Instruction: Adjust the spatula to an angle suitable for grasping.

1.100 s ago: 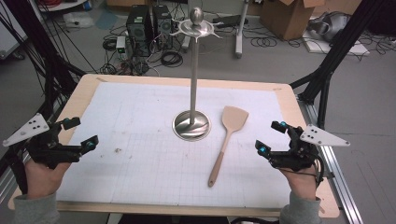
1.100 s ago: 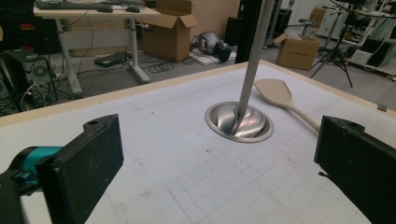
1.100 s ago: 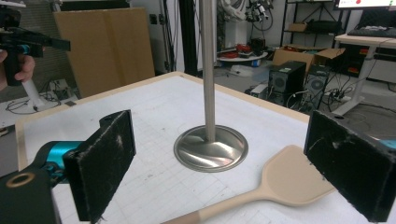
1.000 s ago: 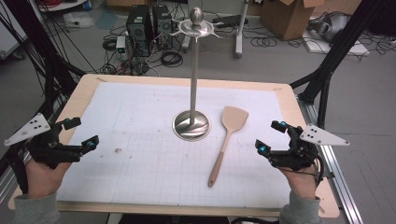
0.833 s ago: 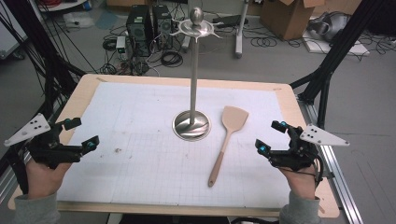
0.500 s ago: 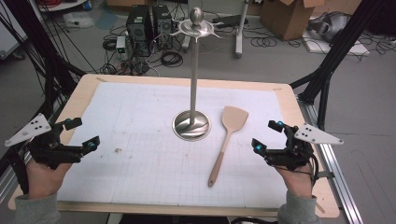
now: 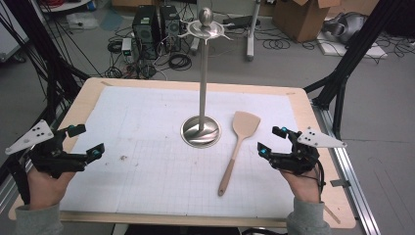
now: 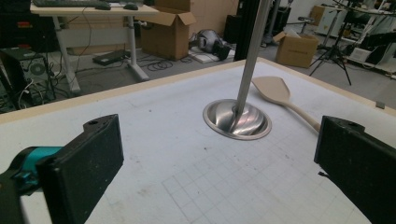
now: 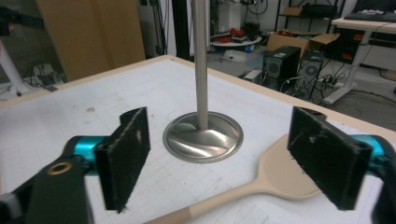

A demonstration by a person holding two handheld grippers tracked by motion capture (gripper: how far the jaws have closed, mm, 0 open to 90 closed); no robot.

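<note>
Your right gripper [image 7: 270, 141] has edged toward the wooden spatula [image 7: 237, 147], jaws just narrowing, empty. Left gripper [image 7: 82, 142] gapes, empty. Next: straddle the handle.

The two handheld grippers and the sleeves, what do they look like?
Each gripper, left and right, has a black body with turquoise accents beside flat black rectangular pads, and a pale grey triangular plate with small dark dots on top. A black cable trails from the right one. The sleeves are grey.
</note>
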